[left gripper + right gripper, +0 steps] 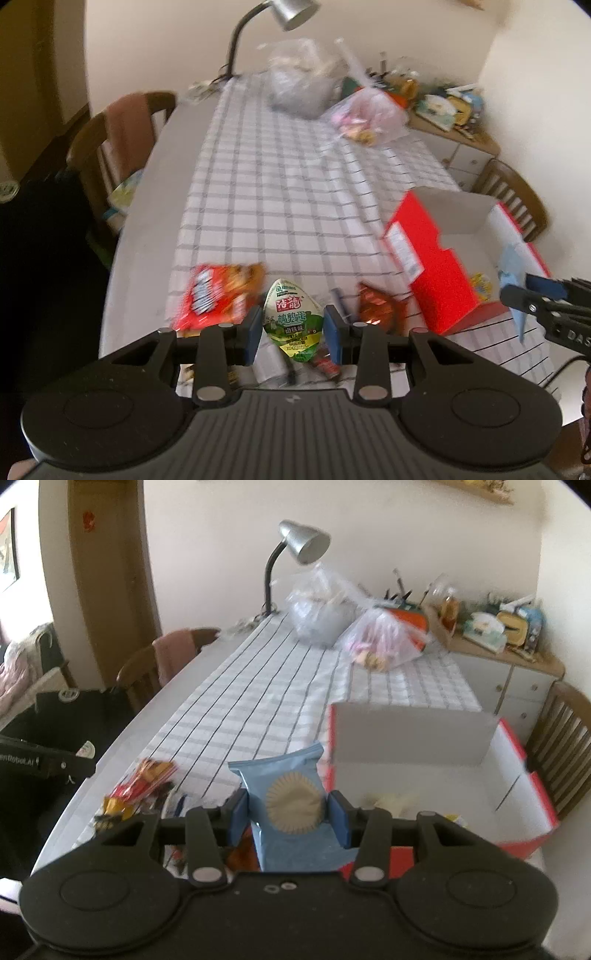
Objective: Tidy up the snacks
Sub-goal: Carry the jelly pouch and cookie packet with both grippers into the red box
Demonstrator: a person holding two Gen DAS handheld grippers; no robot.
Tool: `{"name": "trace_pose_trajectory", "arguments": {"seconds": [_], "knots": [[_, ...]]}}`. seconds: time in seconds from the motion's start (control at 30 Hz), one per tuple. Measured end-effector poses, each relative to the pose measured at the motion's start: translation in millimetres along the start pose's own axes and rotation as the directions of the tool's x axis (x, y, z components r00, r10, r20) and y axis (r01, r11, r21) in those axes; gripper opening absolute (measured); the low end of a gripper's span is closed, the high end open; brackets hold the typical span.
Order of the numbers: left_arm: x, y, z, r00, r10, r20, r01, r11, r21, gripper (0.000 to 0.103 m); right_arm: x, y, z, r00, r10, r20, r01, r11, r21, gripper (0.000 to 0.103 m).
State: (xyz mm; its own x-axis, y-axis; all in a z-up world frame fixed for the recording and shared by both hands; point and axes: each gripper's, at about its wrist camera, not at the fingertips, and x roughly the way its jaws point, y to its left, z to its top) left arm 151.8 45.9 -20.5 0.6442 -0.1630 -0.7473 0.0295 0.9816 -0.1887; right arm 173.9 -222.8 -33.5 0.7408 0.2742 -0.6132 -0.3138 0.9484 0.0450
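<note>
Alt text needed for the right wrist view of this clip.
The right gripper is shut on a blue snack packet, held upright beside an open red box on a checked tablecloth. More snack wrappers lie at left; a silver desk lamp and plastic bags stand at the far end.

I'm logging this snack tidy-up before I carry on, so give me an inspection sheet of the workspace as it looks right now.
Surface: long table under a checked tablecloth.
Job's things: open red box at the right; red snack packet and brown wrapped snack lie on the cloth.
Clutter: two clear plastic bags at the far end, beside a desk lamp.
Grippers: left gripper fingers on either side of a green egg-shaped pack; right gripper shut on a blue packet.
Cables: thin dark cable near the right edge of the left view.
Surroundings: wooden chairs, cluttered sideboard.
</note>
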Motion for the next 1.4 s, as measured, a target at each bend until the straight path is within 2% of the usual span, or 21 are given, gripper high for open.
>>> {"name": "trace_pose_trajectory", "arguments": {"seconds": [0.37,0.8,1.13,1.4], "knots": [[22.5,-109.7,35.1,0.998,-0.056,0.040,0.050,0.992,0.119,0.035,-7.7,-81.0,21.0,0.996,-0.074,0.051,0.072,0.997,0.034,0.045],[84.8,-216.5,59.3,0.995,-0.089,-0.044,0.096,0.978,0.184,0.035,19.1,-179.1,20.0,0.991,-0.127,-0.035,0.129,0.989,0.067,0.045],[146.3,-263.6,68.4,0.990,-0.034,-0.140,0.063,0.976,0.208,0.035,63.1,-211.3,8.1,0.983,-0.098,-0.157,0.101,0.995,0.013,0.045],[192.3,-280.1,70.7,0.974,0.033,-0.225,0.019,0.974,0.226,0.035,101.1,-210.4,1.4,0.969,-0.059,-0.240,0.049,0.998,-0.049,0.045]]}}
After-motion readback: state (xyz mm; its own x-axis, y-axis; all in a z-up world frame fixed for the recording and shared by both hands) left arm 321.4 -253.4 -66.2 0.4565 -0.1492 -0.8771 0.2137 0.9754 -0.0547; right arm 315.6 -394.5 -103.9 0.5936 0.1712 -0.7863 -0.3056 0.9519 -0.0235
